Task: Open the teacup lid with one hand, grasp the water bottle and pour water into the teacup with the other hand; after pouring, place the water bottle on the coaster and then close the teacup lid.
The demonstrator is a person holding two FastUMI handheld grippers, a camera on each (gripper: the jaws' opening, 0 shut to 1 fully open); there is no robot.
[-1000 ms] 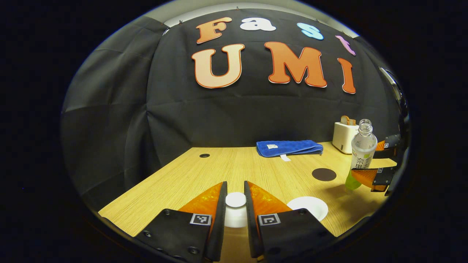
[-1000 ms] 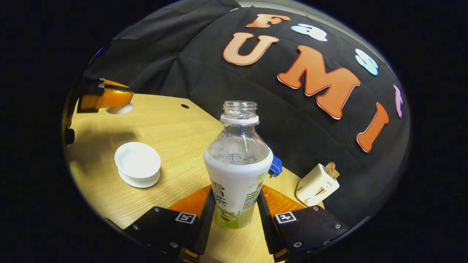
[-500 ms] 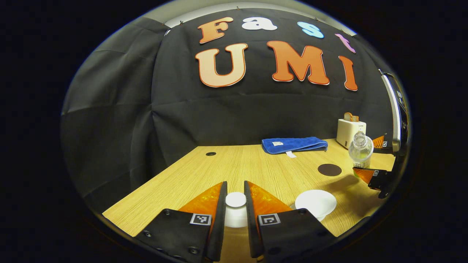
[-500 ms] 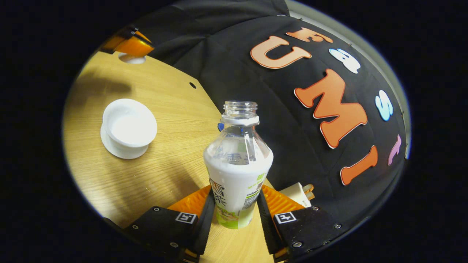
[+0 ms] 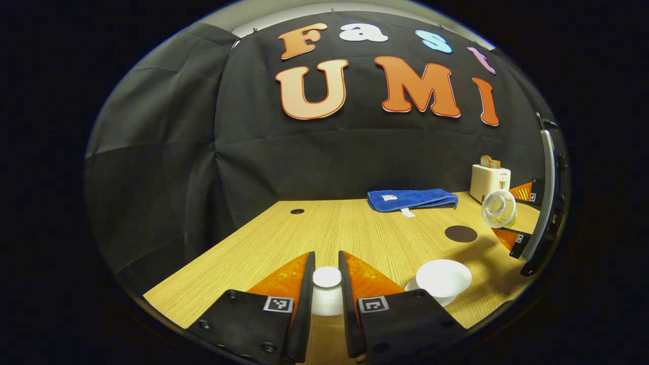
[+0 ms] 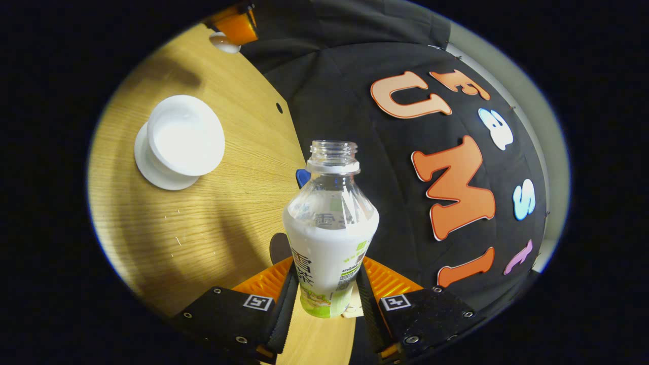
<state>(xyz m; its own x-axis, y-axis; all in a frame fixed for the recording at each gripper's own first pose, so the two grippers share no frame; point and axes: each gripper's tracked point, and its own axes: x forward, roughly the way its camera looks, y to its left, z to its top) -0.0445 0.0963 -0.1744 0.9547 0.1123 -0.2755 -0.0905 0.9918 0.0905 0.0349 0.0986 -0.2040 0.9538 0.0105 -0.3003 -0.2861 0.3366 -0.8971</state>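
- Teacup [image 5: 443, 278], left gripper view: it stands open on its saucer [image 5: 417, 287] on the worktop [image 5: 355, 228], just right of my left tool [image 5: 326, 284] and a little ahead of it.
- My left tool's fingers are closed to a narrow gap on the knob of the teacup lid [image 5: 327, 291], which I hold clear of the cup.
- Far right in this view, my right tool [image 5: 522, 215] carries the water bottle [image 5: 499, 209], tipped so that its open mouth faces this camera and leans toward the cup. The dark round coaster [image 5: 461, 233] lies on the worktop between bottle and cup.
- Blue cloth [image 5: 411, 199] and a small toaster [image 5: 490, 181] sit at the back, well apart from the cup.
- Right gripper view: my right tool [image 6: 327, 294] is clamped on the lower, labelled part of the water bottle [image 6: 330, 228], a finger on each side. The bottle's long axis runs straight ahead along the fingers, neck open.
- The teacup [image 6: 185, 134] lies up and to the left of the bottle mouth, apart from it and not under it; the horizon is strongly rolled, so the bottle is well tilted.
- Judgement: the pour requires carrying the mouth sideways over the cup's rim. The right tool is the pouring one; the left tool [image 6: 234, 25], with the lid [image 6: 224, 43], sits beyond the cup.
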